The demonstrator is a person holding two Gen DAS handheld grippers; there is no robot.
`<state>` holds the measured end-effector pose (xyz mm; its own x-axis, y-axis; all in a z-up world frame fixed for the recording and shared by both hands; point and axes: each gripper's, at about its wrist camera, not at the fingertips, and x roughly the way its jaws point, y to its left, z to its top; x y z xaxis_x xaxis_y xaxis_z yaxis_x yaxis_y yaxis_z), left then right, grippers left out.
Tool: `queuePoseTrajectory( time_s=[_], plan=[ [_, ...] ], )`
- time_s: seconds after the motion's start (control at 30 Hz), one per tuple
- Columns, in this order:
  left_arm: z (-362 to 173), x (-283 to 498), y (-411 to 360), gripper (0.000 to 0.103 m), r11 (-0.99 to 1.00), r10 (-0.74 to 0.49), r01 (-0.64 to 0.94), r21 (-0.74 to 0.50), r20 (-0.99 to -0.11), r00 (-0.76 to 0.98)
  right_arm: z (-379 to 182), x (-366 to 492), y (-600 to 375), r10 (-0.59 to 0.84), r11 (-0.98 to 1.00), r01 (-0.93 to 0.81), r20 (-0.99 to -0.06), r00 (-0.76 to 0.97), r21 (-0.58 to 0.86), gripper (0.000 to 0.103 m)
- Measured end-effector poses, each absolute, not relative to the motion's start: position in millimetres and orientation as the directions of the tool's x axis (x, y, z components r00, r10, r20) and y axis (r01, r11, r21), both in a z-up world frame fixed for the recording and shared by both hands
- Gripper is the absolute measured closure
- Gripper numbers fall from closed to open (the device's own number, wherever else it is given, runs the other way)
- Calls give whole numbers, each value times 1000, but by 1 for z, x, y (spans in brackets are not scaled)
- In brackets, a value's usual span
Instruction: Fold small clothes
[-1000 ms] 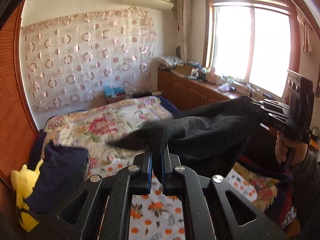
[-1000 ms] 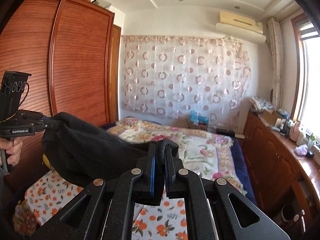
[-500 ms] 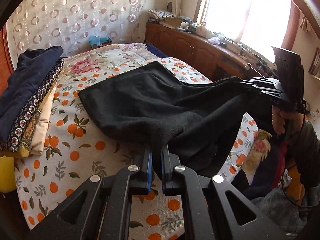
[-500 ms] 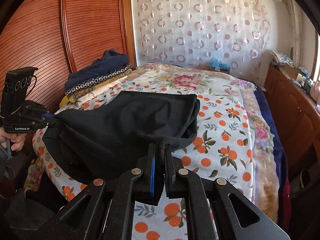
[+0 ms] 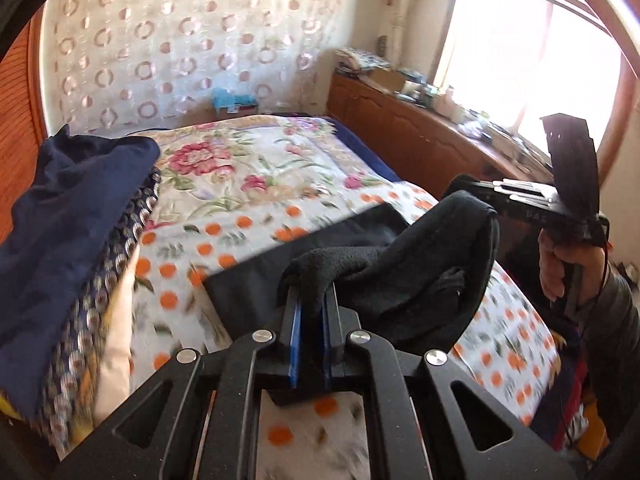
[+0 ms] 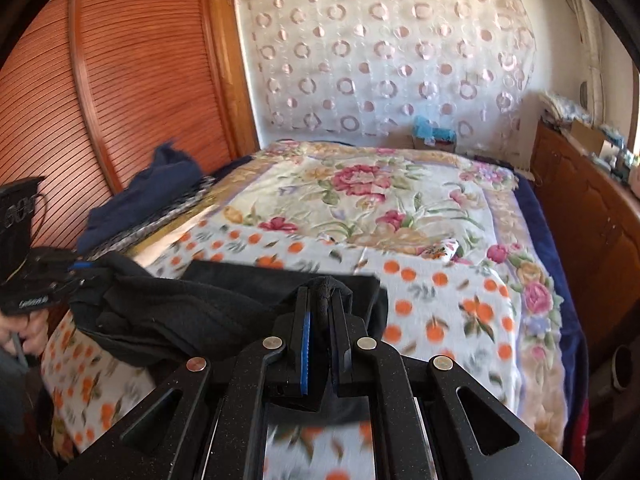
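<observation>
A black fleece garment (image 5: 400, 280), soft and nubby, hangs slack between the two tongs, its far part lying flat on the bed (image 6: 400, 208). The left tongs (image 5: 312, 300) are clamped on a bunched corner of it, blue pads pressing the cloth from both sides. The right tongs (image 6: 322, 304) are likewise clamped on another pinched edge.

The bed carries a smooth cotton sheet printed with oranges and leaves, and beyond it a plush blanket with large pink flowers. At the left edge of the bed sits a pile of folded clothes (image 5: 72, 240), navy on top, with a patterned trim below. Behind stands a ribbed wooden wardrobe (image 6: 120, 80). White lettering on the left tongs' body is too blurred to read.
</observation>
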<state>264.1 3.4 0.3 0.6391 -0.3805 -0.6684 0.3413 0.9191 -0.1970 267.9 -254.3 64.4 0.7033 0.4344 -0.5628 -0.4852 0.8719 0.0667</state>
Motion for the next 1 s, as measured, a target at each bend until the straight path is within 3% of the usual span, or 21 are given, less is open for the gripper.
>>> queuePoseTrajectory(
  time_s=[0.07,0.13,0.2,0.23,0.3,0.33,0.47,0.5,0.57,0.63,0.67,0.87,1.0],
  plan=[
    [-4,286,8,94,922,-379,324,-214,-672,636,57,303,-244,420,878,-474,-585,694,68,96],
    [-7,299,11,85,921,-383,318,-227,-678,627,46,327,-239,408,884,-462,-611,678,78,96],
    [-6,303,15,58,931,-356,305,-199,-668,653,35,345,-234,401,886,-456,-635,661,84,96],
    [-4,302,17,55,935,-344,307,-177,-659,669,32,352,-232,403,884,-460,-640,654,86,96],
    [-2,301,19,35,935,-341,315,-161,-649,680,27,365,-225,404,880,-468,-652,642,85,96],
    [-2,300,20,31,934,-344,319,-161,-642,685,25,370,-223,398,881,-467,-655,642,77,96],
    [-12,296,15,29,924,-367,342,-171,-648,668,25,381,-216,391,882,-467,-651,651,63,96],
    [-14,299,13,29,922,-372,344,-178,-656,657,26,381,-216,393,883,-465,-649,651,68,91],
    [-25,303,6,29,911,-397,360,-203,-674,623,30,378,-222,368,898,-436,-637,677,56,78],
    [-34,310,-2,29,912,-388,361,-195,-693,608,37,377,-229,342,913,-406,-606,718,35,49],
    [-39,315,-4,29,915,-379,357,-188,-705,599,41,376,-232,335,918,-395,-601,725,36,41],
    [-60,347,-14,29,922,-347,350,-164,-751,562,47,356,-243,396,884,-467,-590,704,37,41],
    [-70,362,-11,29,919,-363,338,-201,-765,532,24,362,-243,389,861,-508,-660,642,13,40]
  ],
)
